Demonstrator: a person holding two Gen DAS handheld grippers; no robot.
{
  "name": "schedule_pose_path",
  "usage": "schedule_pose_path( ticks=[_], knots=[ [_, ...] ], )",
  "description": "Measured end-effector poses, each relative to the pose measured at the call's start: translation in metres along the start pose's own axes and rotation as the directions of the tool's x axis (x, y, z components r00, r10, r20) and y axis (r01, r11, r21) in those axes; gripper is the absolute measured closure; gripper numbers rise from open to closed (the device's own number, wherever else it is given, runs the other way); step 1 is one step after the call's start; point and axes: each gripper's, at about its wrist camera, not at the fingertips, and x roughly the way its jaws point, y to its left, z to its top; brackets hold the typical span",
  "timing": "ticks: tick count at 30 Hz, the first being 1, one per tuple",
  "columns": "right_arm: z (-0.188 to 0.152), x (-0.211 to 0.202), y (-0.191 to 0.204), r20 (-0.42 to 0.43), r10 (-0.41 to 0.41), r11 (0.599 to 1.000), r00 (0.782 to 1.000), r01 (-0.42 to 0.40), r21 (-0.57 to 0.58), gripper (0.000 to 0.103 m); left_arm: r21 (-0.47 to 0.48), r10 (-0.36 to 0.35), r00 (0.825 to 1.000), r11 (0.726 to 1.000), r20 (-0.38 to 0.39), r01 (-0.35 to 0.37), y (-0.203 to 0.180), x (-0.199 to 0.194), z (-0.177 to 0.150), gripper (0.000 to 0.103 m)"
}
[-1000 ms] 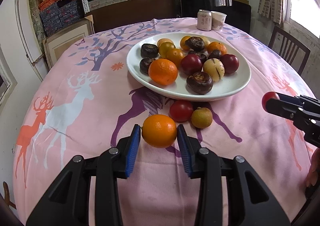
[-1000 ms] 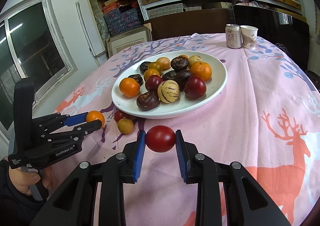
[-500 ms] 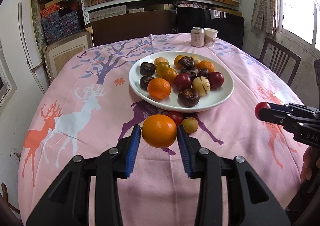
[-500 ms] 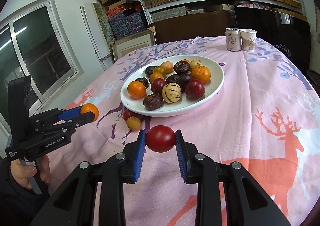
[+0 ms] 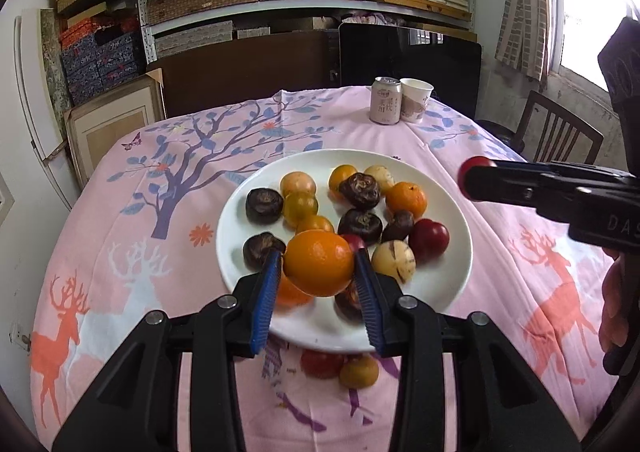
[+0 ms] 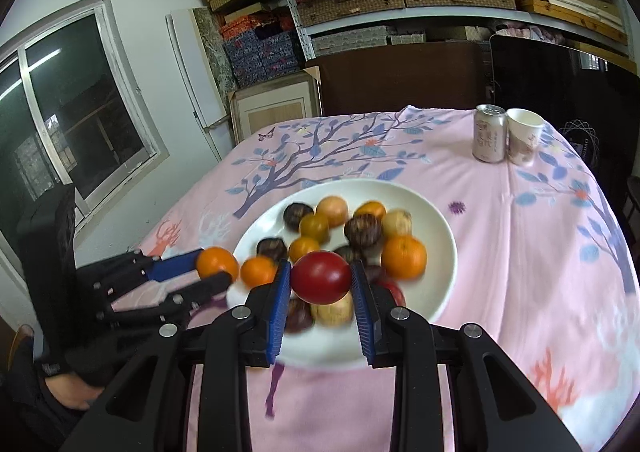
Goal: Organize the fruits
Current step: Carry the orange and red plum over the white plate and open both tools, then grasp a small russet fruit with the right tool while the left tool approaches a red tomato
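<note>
White plate (image 5: 448, 284) is nearly full; left gripper (image 5: 318, 280) grips an orange (image 5: 318, 263), right gripper (image 6: 320, 294) a red fruit (image 6: 321, 276); two fruits (image 5: 340, 368) remain on tablecloth (image 5: 132, 244) by its near rim.

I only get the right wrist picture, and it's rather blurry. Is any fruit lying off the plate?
Observer: Yes. The left wrist view shows a red fruit and a brownish-yellow fruit on the tablecloth, close to the near rim of the plate.
Visitor: What's the pale blob on the plate, just behind my red one?
Observer: A cream fruit with dark streaks; it is sharp in the left view.
Visitor: Anything past the table's right side?
Observer: A wooden chair with a slatted back.
</note>
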Motion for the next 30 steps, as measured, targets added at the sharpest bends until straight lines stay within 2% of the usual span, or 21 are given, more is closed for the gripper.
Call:
schedule_pose_path(
  ticks=[3,5,6,7,9,11,13,14,18,22,28,30],
  knots=[
    [0.017,0.033,-0.001,-0.032,-0.017,1.0,0.999,0.017,-0.013,0.072,0.001,0.002,1.0,1.0,-0.021,-0.002,-0.002,0.029,0.017,0.065],
    [0.024,0.052,-0.006,-0.053,-0.006,1.0,0.999,0.006,-0.002,0.068,-0.009,0.008,1.0,1.0,-0.019,-0.008,0.001,0.043,0.024,0.048],
    [0.025,0.059,-0.007,-0.065,0.006,1.0,0.998,-0.005,0.009,0.054,-0.03,0.027,1.0,0.999,-0.009,-0.028,0.005,0.047,0.027,0.03],
    [0.026,0.063,-0.009,-0.07,-0.002,1.0,0.998,0.004,0.02,0.049,-0.054,0.044,0.999,0.998,0.007,-0.043,0.011,0.046,0.029,0.021],
    [0.026,0.058,-0.01,-0.042,-0.01,0.999,0.999,0.012,0.032,0.045,-0.102,0.04,0.998,0.994,0.045,-0.035,0.024,0.034,0.029,0.021],
    [0.02,0.045,-0.008,-0.025,-0.013,0.999,1.0,0.014,0.031,0.045,-0.122,0.073,0.994,0.99,0.081,-0.063,0.034,0.017,0.025,0.02],
    [0.01,0.031,-0.007,-0.011,-0.025,0.999,1.0,0.025,0.038,0.041,-0.14,0.099,0.988,0.987,0.116,-0.082,0.041,-0.001,0.014,0.01],
    [0.003,0.024,-0.005,-0.009,-0.028,0.999,1.0,0.029,0.038,0.038,-0.145,0.106,0.986,0.986,0.126,-0.088,0.043,-0.009,0.007,0.01],
    [-0.038,0.006,0.015,-0.021,-0.039,0.999,0.999,0.039,-0.002,0.028,-0.099,0.164,0.982,0.983,0.096,-0.154,0.04,-0.019,-0.027,0.009],
    [-0.076,0.008,0.036,-0.074,-0.03,0.999,0.997,0.027,-0.041,0.027,-0.06,0.222,0.974,0.974,0.054,-0.218,0.037,-0.014,-0.054,0.009],
    [-0.102,0.022,0.048,-0.146,-0.049,0.999,0.988,0.046,-0.027,0.027,-0.105,0.264,0.963,0.961,0.06,-0.257,0.053,-0.02,-0.073,0.008],
    [-0.105,0.023,0.053,-0.153,-0.062,0.998,0.986,0.057,-0.037,0.027,-0.13,0.253,0.966,0.961,0.055,-0.244,0.059,-0.02,-0.076,0.008]
  ],
)
